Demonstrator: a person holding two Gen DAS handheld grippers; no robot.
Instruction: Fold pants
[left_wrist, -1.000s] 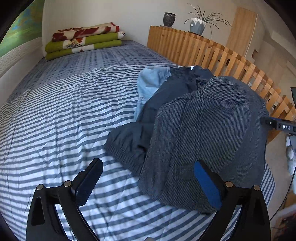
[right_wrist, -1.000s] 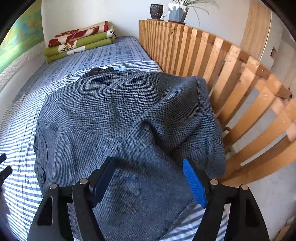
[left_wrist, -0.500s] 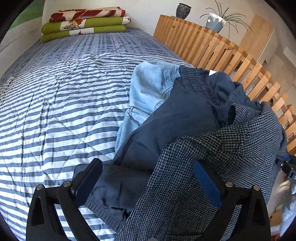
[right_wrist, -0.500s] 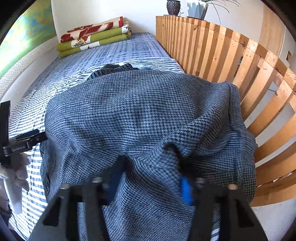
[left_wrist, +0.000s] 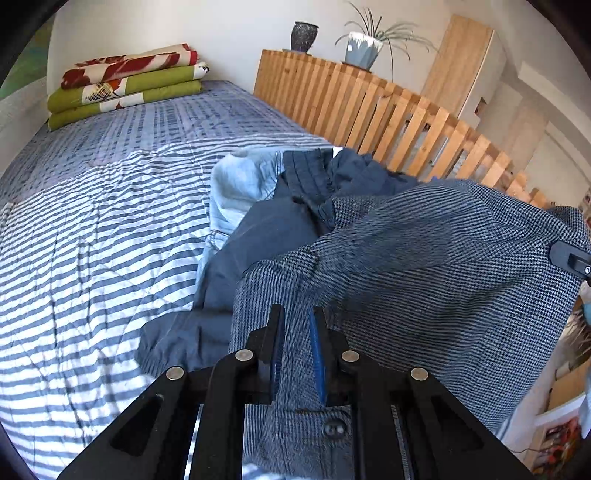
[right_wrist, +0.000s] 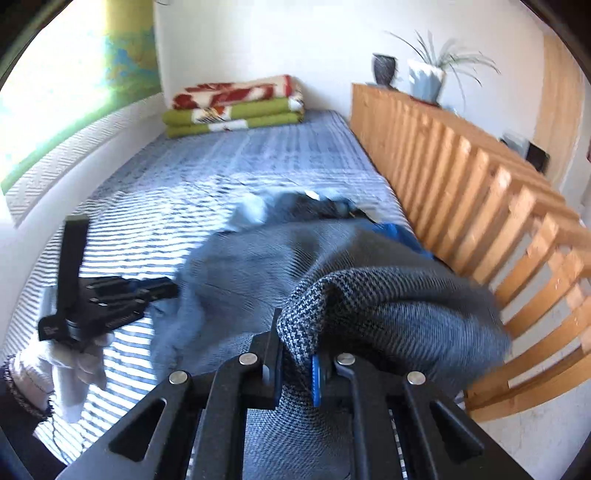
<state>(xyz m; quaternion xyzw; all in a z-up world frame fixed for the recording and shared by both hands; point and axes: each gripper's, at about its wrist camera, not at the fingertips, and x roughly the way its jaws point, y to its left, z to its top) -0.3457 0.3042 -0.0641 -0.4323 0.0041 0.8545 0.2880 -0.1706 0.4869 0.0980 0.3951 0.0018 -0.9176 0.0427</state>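
On the striped bed (left_wrist: 92, 229), near the slatted wooden rail (left_wrist: 388, 118), we saw a heap of clothes: the checked grey-blue pants (left_wrist: 424, 266) lay on top, draped over dark navy trousers (left_wrist: 266, 236) and a pale denim piece (left_wrist: 240, 181). In the left wrist view the left gripper (left_wrist: 297, 321) had its jaws closing, and we found the pants' cloth pinched between the two blue pads, close to the waistband, where a dark button (left_wrist: 334, 428) showed just below the fingers. From that pinch the fabric rose in a taut ridge toward the right side of the picture, where the black tip of the other tool showed at the edge, against the cloth.

In the right wrist view the right gripper (right_wrist: 297, 350) was likewise closing, with a rolled fold of the same pants (right_wrist: 388, 295) clamped between its pads, and the cloth bulged up over the fingers. This view was blurred. To the left of it we could see the left gripper (right_wrist: 162, 290) reaching into the pants' edge, carried by a hand in a white glove (right_wrist: 74, 354).

At the far end of the bed lay a stack of folded green and red-patterned blankets (left_wrist: 125, 85), and on the wooden ledge stood a dark vase (left_wrist: 303, 36) beside a potted plant (left_wrist: 364, 46).
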